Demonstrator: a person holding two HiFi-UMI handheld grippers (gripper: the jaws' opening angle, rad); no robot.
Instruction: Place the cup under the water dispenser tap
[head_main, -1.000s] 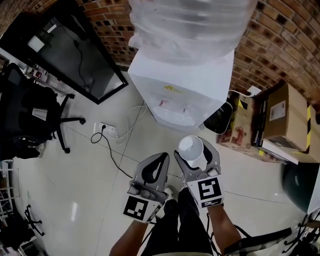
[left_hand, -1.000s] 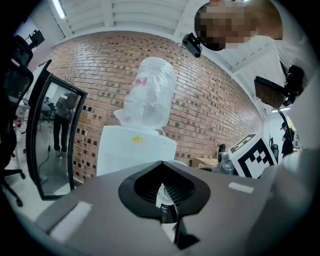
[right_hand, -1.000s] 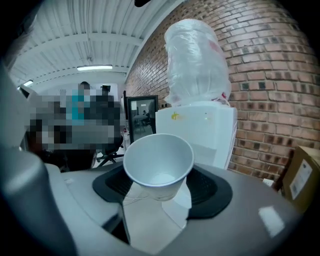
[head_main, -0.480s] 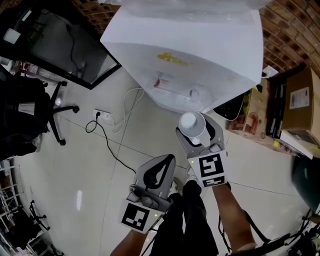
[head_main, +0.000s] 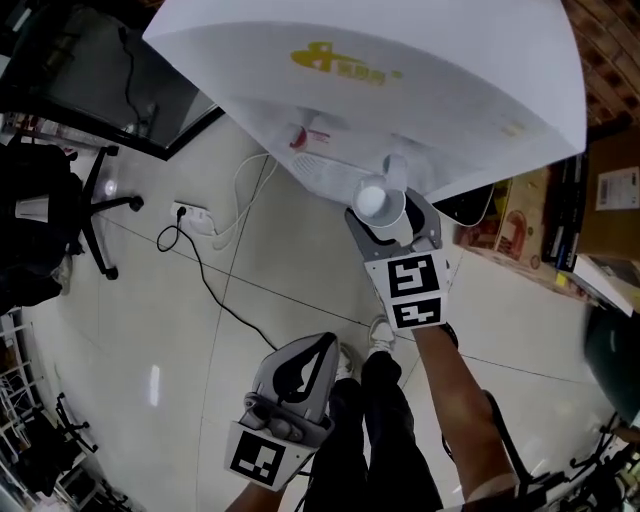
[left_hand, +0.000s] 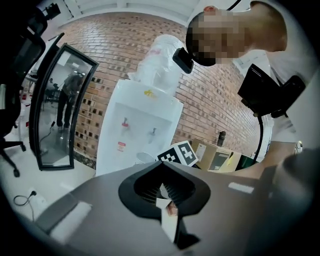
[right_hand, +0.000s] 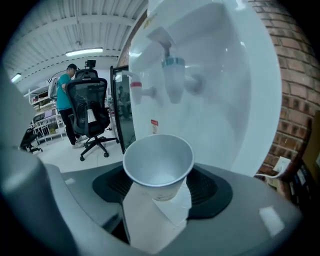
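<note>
Close in by the person's dark trousers (head_main: 375, 440), the left tool (head_main: 326, 344) hangs low over the pale tiled floor (head_main: 200, 340), its jaws brought together with nothing between them. Ahead of it, the right tool (head_main: 388, 214) reaches forward at the end of a bare forearm (head_main: 455, 400), and its jaws are clamped on the lower body of a white paper cup (head_main: 378, 199). The cup stands upright, mouth open and empty inside. It is held right up at the front recess of the white water dispenser (head_main: 400, 90), with its rim lower than the blue-collared tap (right_hand: 173, 80) and a touch to the left of it in the right gripper view; I cannot tell whether it sits squarely beneath the spout. The red-collared tap (right_hand: 136, 90) is further left, clear of the cup. On the floor to the left a power strip (head_main: 192, 213) lies with cables trailing from it. Beyond that stand a black office chair (head_main: 50, 210) and a dark framed panel (head_main: 100, 80), and cardboard boxes (head_main: 610, 200) sit to the right against the brick wall (left_hand: 210, 100).
</note>
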